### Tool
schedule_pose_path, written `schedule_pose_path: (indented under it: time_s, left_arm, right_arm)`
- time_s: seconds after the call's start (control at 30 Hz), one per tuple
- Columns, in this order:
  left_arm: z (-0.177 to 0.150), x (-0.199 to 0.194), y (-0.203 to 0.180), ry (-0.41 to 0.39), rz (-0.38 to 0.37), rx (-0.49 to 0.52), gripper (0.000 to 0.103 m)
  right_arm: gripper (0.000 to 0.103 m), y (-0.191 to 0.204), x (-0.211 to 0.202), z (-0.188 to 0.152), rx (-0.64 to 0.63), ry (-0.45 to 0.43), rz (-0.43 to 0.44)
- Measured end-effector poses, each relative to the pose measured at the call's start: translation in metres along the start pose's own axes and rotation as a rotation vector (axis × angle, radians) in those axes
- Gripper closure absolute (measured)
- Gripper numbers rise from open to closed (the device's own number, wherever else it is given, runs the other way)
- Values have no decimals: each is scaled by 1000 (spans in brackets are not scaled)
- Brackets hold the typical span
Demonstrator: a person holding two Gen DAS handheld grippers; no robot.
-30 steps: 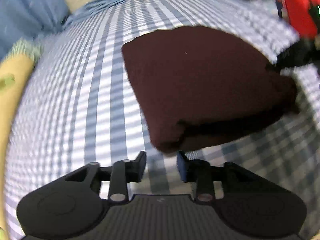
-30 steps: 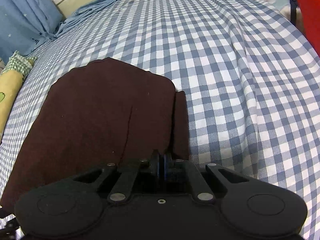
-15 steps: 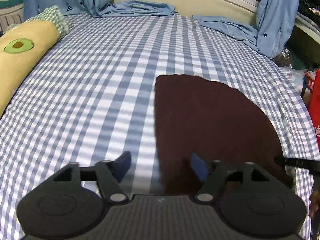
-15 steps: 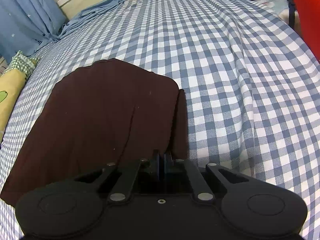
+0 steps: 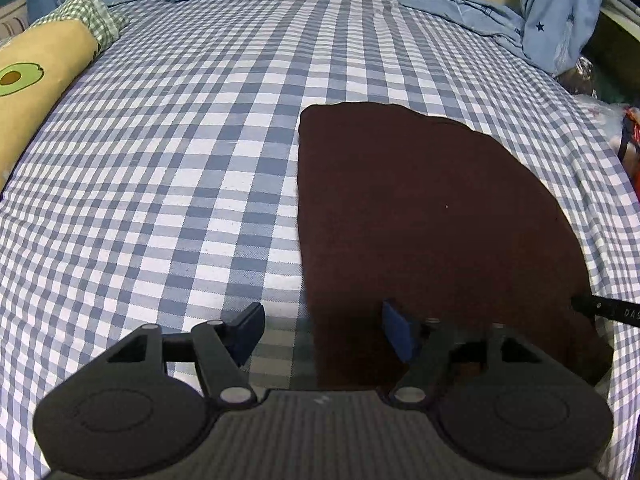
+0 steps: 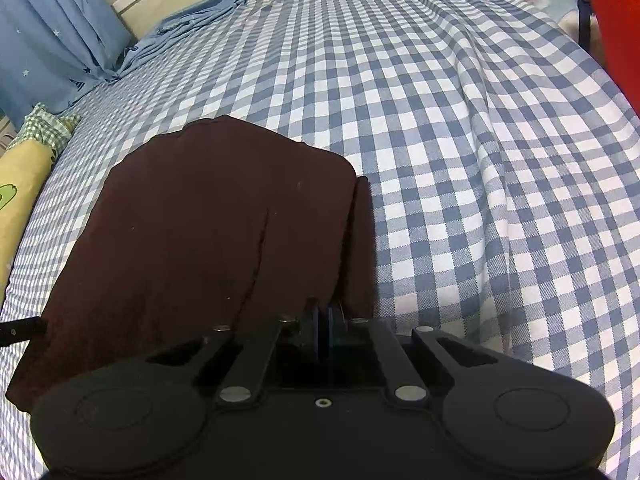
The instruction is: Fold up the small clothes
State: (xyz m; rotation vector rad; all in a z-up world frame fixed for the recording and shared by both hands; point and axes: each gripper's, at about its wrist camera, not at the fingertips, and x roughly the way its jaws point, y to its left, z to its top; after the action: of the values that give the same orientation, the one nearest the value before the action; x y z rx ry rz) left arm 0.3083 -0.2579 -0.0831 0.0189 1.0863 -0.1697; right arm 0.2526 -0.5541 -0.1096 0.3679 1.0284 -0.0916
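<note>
Moved: we are swinging our left gripper [image 5: 322,330] off the garment's corner, jaws closing on nothing
Right gripper [image 6: 323,330]: pinching the maroon garment's [image 5: 432,216] near edge
Garment: lying folded flat on the checked bedsheet [image 5: 180,168]
Left: we are judging another fold remains

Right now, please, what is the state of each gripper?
Left gripper: jaws closing, nothing pressed between the pads.
Right gripper: closed on the near edge of the dark maroon garment.
</note>
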Motion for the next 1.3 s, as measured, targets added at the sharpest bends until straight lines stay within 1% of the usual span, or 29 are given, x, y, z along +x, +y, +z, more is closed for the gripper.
schedule_pose_path:
  time_s: [0.23, 0.4, 0.57, 0.7, 0.77, 0.9, 0.93, 0.97, 1.0, 1.03, 1.07, 1.13, 1.17, 1.23, 1.3]
  left_arm:
    - [-4, 13, 2, 9, -10, -17, 32]
    - [-11, 19, 1, -10, 16, 9, 30]
    - [-15, 25, 2, -22, 29, -10, 25]
    - [-18, 31, 1, -38, 47, -9, 24]
    - [-19, 32, -1, -47, 61, -10, 21]
    - [-19, 26, -2, -65, 67, -10, 21]
    - [-18, 22, -1, -65, 65, -14, 21]
    - [-19, 17, 1, -69, 59, -20, 21]
    - [-20, 12, 3, -74, 45, -26, 21]
    - [-21, 7, 6, -79, 29, -30, 21]
    - [-23, 1, 9, -87, 13, -33, 21]
    - [-29, -9, 15, -102, -7, -40, 20]
    - [-32, -15, 18, -110, -17, -46, 20]
    - [-38, -24, 24, -119, -36, -58, 19]
    - [-42, -26, 27, -118, -45, -65, 19]
  right_arm:
    - [98, 1, 1, 0, 3, 0, 0]
    - [97, 0, 2, 0, 3, 2, -2]
    - [96, -1, 4, 1, 4, 7, -5]
    - [95, 0, 5, 1, -2, 11, -10]
    - [93, 2, 6, 0, -11, 12, -17]
    - [90, 5, 6, 0, -15, 8, -24]
    - [85, 4, 5, 0, -11, 7, -22]
    - [84, 3, 4, 0, -4, 2, -19]
    - [80, 2, 2, 0, 9, -4, -11]
    - [72, -1, 1, 0, 24, -6, -2]
    - [68, -3, -1, 0, 37, -9, 7]
    - [54, -6, -6, -1, 61, -13, 17]
    - [50, -7, -9, -3, 73, -15, 27]
    - [31, -7, -17, -7, 94, -23, 68]
    - [23, -3, -25, -12, 67, -27, 95]
